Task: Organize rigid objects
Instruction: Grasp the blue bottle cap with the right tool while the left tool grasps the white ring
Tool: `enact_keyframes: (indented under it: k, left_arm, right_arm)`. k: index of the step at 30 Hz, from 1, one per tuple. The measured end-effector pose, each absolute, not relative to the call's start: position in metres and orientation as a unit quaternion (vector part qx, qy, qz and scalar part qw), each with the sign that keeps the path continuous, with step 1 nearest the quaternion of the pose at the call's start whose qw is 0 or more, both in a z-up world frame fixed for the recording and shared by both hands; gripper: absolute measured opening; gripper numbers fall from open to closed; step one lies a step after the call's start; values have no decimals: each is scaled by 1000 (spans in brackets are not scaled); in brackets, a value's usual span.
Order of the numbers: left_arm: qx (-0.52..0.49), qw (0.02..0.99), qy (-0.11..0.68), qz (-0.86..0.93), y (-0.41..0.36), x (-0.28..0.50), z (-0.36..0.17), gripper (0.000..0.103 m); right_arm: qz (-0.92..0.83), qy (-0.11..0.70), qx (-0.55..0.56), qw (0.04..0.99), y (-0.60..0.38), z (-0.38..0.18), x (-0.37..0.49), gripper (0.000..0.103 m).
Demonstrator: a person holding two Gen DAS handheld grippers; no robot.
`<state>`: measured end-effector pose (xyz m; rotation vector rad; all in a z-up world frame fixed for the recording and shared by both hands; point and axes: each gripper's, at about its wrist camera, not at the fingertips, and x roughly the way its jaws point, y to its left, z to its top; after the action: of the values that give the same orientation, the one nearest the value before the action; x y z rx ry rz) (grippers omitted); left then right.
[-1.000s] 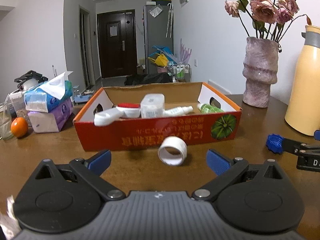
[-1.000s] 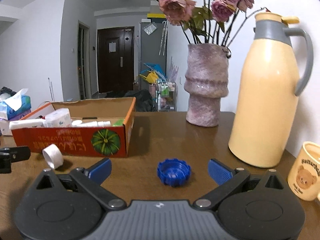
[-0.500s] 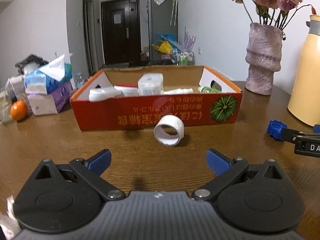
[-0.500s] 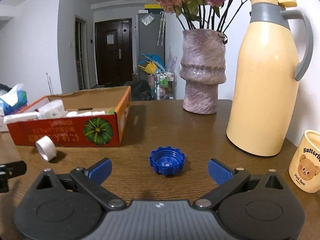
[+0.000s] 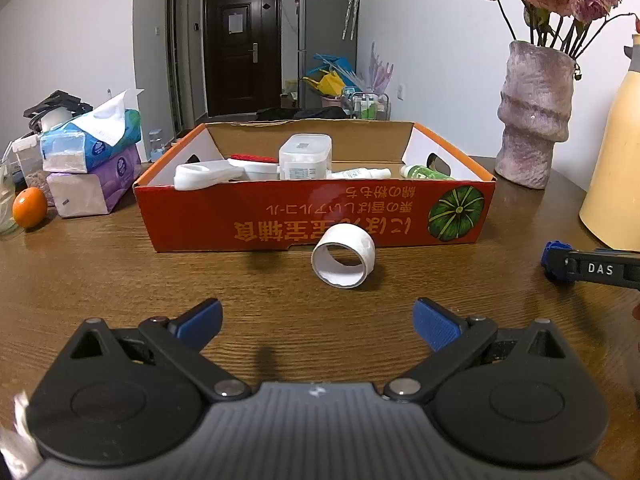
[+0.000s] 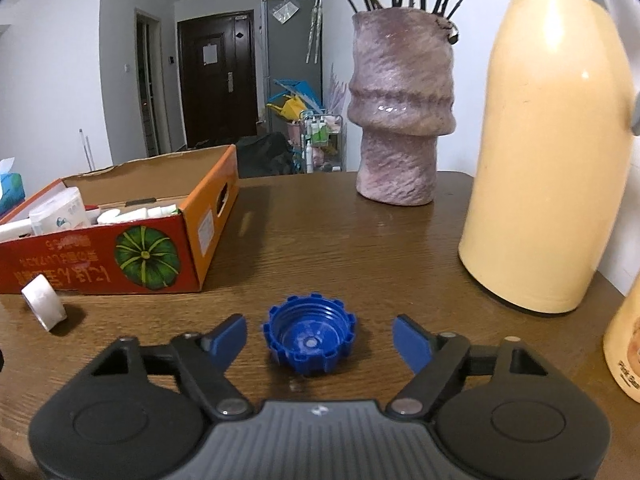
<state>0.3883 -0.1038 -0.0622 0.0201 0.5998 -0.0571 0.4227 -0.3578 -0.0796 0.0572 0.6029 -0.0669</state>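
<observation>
On right gripper (image 5: 600, 270) side: "DAS"; orange box (image 5: 312, 216) print upside-down.

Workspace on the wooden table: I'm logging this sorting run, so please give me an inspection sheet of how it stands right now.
Surface: brown wooden table, bare between items.
Job's things: blue screw cap lies open side up; white tape roll on its side before the orange cardboard box, which holds white bottles and containers.
Clutter: tissue packs, orange, pink vase, cream thermos jug, bear mug.
Grippers: right hand-held gripper has just been closing around the cap, pads not touching; left hand-held gripper open, short of the roll.
Cables: nothing seen.
Surroundings: dark door, hallway.
</observation>
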Motion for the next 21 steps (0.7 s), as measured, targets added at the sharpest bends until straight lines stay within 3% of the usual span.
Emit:
enact_keyframes:
  k: [3, 21]
  left_arm:
    - [11, 955, 296, -27, -104, 392, -63, 103]
    - [28, 960, 280, -15, -112, 421, -63, 103]
  right_arm:
    - [-26, 306, 30, 951, -358, -82, 429, 53]
    - [-32, 278, 30, 960, -355, -78, 421, 53]
